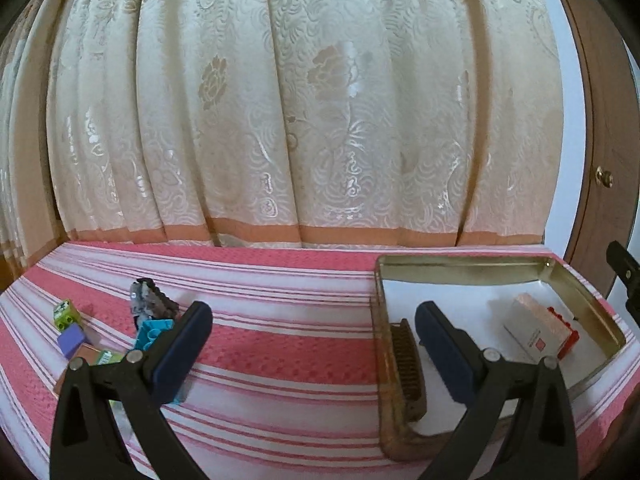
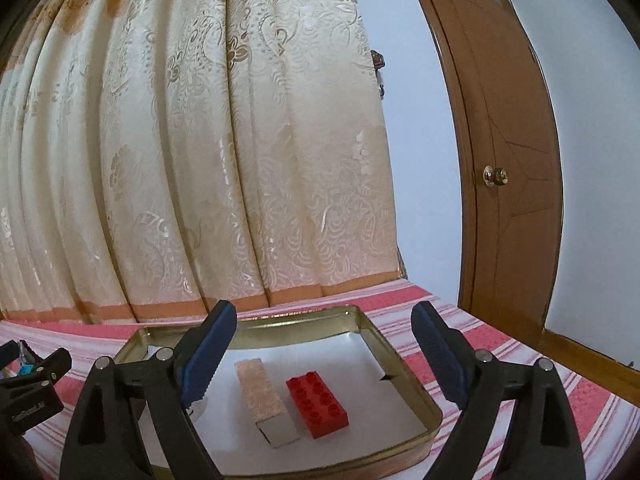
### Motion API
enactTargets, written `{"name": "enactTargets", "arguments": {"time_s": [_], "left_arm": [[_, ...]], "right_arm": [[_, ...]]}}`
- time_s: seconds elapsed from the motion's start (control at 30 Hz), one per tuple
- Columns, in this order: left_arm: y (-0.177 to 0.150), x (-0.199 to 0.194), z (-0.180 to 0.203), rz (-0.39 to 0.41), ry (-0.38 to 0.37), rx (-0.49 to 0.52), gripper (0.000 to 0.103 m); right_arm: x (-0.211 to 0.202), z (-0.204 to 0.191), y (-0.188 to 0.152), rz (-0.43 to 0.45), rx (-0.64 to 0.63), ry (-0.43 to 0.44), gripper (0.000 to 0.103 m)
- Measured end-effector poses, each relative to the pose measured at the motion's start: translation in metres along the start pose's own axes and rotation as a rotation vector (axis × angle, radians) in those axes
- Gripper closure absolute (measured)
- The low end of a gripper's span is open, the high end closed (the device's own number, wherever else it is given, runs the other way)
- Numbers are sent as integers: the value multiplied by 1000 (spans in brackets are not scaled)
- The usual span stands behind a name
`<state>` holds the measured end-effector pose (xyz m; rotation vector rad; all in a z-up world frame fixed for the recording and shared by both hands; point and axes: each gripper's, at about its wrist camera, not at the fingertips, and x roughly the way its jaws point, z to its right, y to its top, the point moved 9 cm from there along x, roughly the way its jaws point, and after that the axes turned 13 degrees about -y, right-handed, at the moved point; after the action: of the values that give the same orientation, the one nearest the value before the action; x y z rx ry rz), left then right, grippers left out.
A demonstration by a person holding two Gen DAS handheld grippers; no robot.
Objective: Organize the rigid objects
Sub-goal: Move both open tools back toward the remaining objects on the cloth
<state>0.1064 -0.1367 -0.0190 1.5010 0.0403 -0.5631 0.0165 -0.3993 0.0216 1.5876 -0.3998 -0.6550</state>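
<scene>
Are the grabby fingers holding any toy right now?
No. Both the left gripper and the right gripper are open with nothing between their fingers. The red brick just lies in the tin tray.

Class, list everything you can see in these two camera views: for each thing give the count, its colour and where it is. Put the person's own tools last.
Tin tray: one, gold, on the striped cloth.
Red brick: one, in tray.
Small box: one, pink-white, in tray beside red brick.
Comb: one, brown, along the tray's left wall.
Loose blocks: several, mixed colours, cloth's left side.
Striped cloth: one, pink-white.
Curtain: cream, behind.
Door: brown, right.
Left hand-held gripper: open.
Right hand-held gripper: open.
</scene>
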Motion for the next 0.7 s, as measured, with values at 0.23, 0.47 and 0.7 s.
{"name": "enactTargets", "arguments": {"time_s": [0.23,0.47,0.7], "left_arm": [[-1,-14,-7,18,-1,19,0],[-4,-28,-21,28,-5,25,0],[-8,-36,-38,27,-8,6,0]], "right_arm": [[-11,0,-7,-30,15,-19,12],[-29,-1,-13,-38,41,-32,12],[-52,-13,-14,-8,30,-45,12]]}}
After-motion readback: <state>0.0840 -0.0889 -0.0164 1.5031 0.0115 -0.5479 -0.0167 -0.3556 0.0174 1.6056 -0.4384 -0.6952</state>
